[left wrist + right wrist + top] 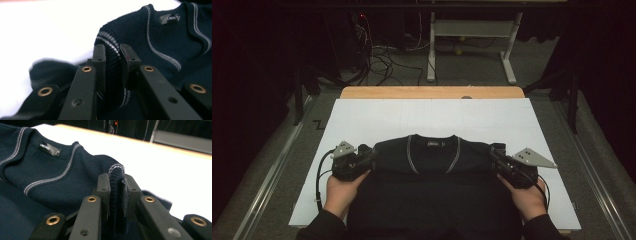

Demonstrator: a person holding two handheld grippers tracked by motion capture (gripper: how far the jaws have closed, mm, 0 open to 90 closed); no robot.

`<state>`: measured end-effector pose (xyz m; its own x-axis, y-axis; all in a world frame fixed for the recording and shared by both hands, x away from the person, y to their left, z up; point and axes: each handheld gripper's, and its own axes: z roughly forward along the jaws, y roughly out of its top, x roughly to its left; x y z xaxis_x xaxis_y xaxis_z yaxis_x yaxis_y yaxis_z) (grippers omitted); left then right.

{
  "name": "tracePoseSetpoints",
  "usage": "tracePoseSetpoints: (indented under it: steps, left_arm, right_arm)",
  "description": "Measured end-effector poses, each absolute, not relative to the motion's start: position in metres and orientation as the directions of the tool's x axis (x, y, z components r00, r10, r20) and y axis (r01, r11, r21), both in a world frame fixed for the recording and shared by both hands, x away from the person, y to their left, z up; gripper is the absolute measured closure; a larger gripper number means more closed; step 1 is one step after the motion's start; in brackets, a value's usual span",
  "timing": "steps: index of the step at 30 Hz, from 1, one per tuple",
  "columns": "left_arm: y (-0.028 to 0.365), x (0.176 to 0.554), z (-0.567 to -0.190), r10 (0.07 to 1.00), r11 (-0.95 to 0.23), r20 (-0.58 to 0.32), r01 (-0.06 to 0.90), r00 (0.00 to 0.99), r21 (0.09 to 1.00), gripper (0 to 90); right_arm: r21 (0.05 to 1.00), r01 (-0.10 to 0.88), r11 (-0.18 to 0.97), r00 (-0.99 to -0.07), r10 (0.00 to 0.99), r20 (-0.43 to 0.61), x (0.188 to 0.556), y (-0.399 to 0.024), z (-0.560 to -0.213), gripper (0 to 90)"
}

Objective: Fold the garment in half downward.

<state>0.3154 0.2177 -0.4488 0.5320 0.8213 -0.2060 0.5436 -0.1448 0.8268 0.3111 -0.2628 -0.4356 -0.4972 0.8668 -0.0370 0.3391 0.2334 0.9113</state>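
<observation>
A: Where does the sweater (pixel 434 180) lie?

B: It is on the white sheet (pixel 377 115) covering the table (pixel 432 92), toward six o'clock, collar pointing to twelve. Its lower part runs off the near edge. The label (pixel 172 18) sits inside the neck.

A: And the two tools?

B: The left hand-held gripper (pixel 371 157) sits at nine o'clock of the sweater, its jaws pinched on a ribbed, striped fold of knit at that shoulder. The right hand-held gripper (pixel 495 154) sits at three o'clock, clamped on a ribbed edge with a pale trim. In each gripper view the fabric stands squeezed between the two pads (pixel 99 58), so both holds look firm.

A: What does the step ask for, then?

B: It looks like laying the top part flat, or folding it. The person should probably keep both hands level with each other, so the collar stays centred and the shoulder line straight. Even tension matters: pulling harder on one side would likely skew the stripes (pixel 47 178). Letting go seems wise only once the knit rests smooth on the sheet.

A: Any risk?

B: The thick fold may spring back when released, perhaps leaving a bump at a shoulder.
</observation>
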Motion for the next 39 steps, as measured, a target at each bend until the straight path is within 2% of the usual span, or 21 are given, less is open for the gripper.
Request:
tracePoseSetpoints:
  steps: [5,9,13,22,27,39]
  left_arm:
    - [0.218,0.302,-0.467,0.820,-0.196,-0.192,0.579,0.540,0.792,72.2]
    - [0.217,0.299,-0.474,0.820,-0.210,-0.181,0.581,0.543,0.786,72.2]
    - [0.217,0.289,-0.476,0.808,-0.204,-0.197,0.578,0.555,0.790,72.2]
    - [0.215,0.255,-0.453,0.782,-0.211,-0.153,0.487,0.604,0.847,72.2]
    - [0.220,0.235,-0.444,0.770,-0.187,-0.162,0.462,0.617,0.867,71.9]
    - [0.226,0.202,-0.449,0.758,-0.225,-0.155,0.477,0.634,0.849,71.6]
  right_arm:
    - [0.887,0.391,0.244,-0.495,0.869,-0.021,0.297,-0.270,-0.464,79.2]
    - [0.873,0.418,0.252,-0.491,0.871,-0.017,0.294,-0.270,-0.471,79.1]
    - [0.884,0.401,0.241,-0.500,0.866,-0.009,0.287,-0.270,-0.467,79.1]
    - [0.915,0.344,0.213,-0.526,0.850,0.000,0.259,-0.274,-0.453,79.1]
    - [0.921,0.332,0.204,-0.534,0.845,0.005,0.246,-0.278,-0.450,79.0]
    - [0.923,0.328,0.203,-0.569,0.822,0.021,0.204,-0.284,-0.448,78.5]
